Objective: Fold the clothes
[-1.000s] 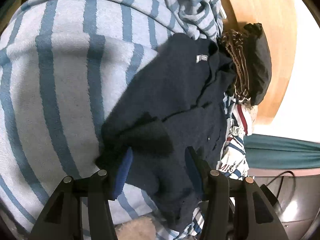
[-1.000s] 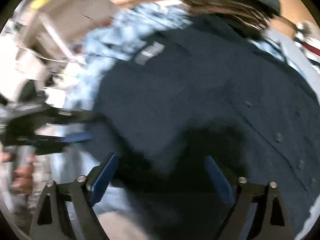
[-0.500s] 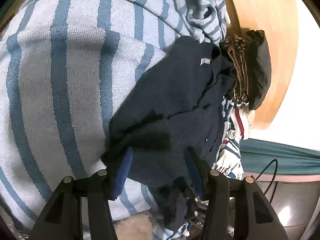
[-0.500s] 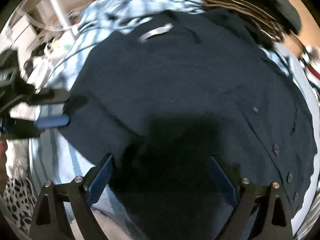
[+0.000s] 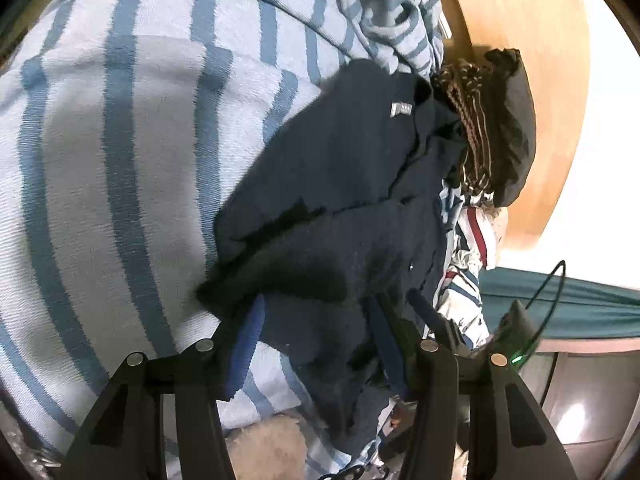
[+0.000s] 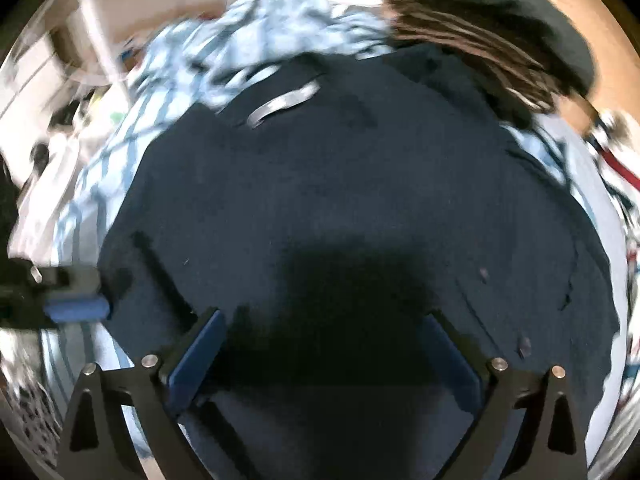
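Observation:
A navy button-up shirt (image 5: pixel 344 184) lies spread on a pale blue striped blanket (image 5: pixel 120 160), its grey neck label (image 5: pixel 400 109) at the far end. My left gripper (image 5: pixel 316 324) is open, and the shirt's near left corner lies between its blue pads. In the right wrist view the navy shirt (image 6: pixel 340 200) fills the frame and the picture is blurred by motion. There my right gripper (image 6: pixel 324 348) stands wide open just above the cloth, holding nothing. The left gripper's blue pad (image 6: pixel 76 308) shows at the shirt's left edge.
A brown-striped garment and a black one (image 5: pixel 492 128) are heaped beyond the shirt's collar. A white, red and navy printed garment (image 5: pixel 468 264) lies at its right. A wooden board (image 5: pixel 520 20) curves behind them. A teal cloth (image 5: pixel 568 308) and a cable run at the right.
The right gripper has swung over the shirt and come into the left wrist view at the lower right. The left gripper has stayed open at the shirt's corner.

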